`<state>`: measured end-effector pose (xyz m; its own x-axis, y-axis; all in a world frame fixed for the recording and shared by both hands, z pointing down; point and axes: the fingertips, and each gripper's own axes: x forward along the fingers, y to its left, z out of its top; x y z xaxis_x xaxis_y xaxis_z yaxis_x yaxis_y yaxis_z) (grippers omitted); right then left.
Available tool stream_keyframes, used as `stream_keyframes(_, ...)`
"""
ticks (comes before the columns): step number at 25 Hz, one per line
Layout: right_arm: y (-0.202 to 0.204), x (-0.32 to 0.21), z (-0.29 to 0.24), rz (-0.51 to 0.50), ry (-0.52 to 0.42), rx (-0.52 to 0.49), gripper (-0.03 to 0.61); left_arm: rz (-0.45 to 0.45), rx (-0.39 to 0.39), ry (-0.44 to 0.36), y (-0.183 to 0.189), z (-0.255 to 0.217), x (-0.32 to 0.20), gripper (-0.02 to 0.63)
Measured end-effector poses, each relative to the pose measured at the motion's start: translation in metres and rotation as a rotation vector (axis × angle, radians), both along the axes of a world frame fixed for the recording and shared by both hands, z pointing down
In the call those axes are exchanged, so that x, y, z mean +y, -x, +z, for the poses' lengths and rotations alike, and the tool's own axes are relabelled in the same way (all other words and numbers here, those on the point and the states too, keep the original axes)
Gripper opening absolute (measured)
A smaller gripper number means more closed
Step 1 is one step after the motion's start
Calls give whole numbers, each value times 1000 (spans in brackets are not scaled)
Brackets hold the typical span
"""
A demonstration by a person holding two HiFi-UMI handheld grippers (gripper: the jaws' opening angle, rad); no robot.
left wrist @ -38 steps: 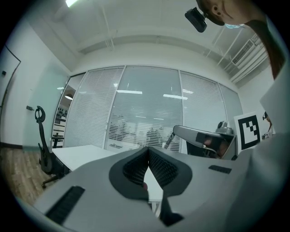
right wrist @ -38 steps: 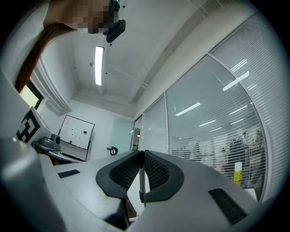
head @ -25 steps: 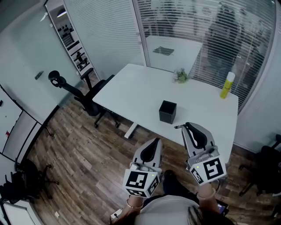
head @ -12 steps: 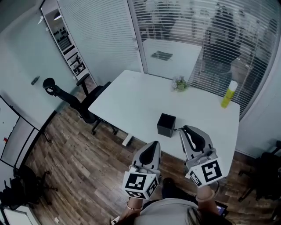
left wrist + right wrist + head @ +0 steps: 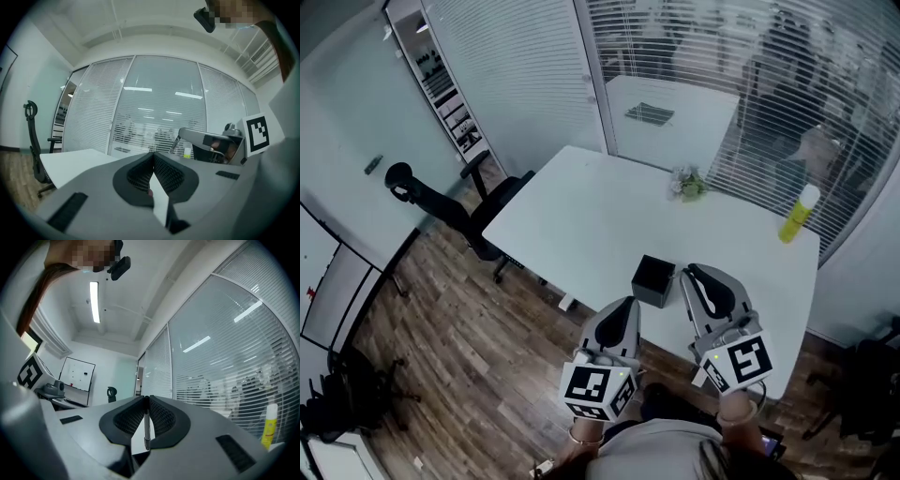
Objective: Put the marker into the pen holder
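Right gripper (image 5: 692, 274) is clamped on the marker (image 5: 146, 425), pinching its thin barrel between the pads. Left gripper (image 5: 627, 304) is pressed together, with nothing in it that I can see. Over the last second I've closed in on the table (image 5: 581, 211). Pen holder (image 5: 653, 279) now sits just beside the right jaw tips, not yet under them. I reckon next I need to get over the opening and tip the marker down.

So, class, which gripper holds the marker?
The right gripper: a thin marker is clamped between its jaws. The left gripper has jaws shut on nothing.
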<state>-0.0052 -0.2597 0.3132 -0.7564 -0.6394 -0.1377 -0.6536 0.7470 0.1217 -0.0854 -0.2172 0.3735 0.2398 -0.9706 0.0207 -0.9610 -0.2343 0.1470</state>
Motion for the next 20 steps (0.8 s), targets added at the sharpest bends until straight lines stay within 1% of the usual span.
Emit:
stream_keyframes(5, 6, -19, 9, -33, 15, 11, 60, -26, -9, 13, 0, 5, -10, 18)
stream_keyframes(10, 22, -31, 22, -51, 40, 42, 60, -38, -10, 31, 12, 9, -17, 18)
stream_keyframes(14, 32, -40, 31, -45, 56, 65, 60, -16, -11, 33, 17, 8, -26, 18)
stream_keyframes(20, 46, -55, 42, -19, 77, 111, 60, 44, -17, 14, 26, 1, -48, 18)
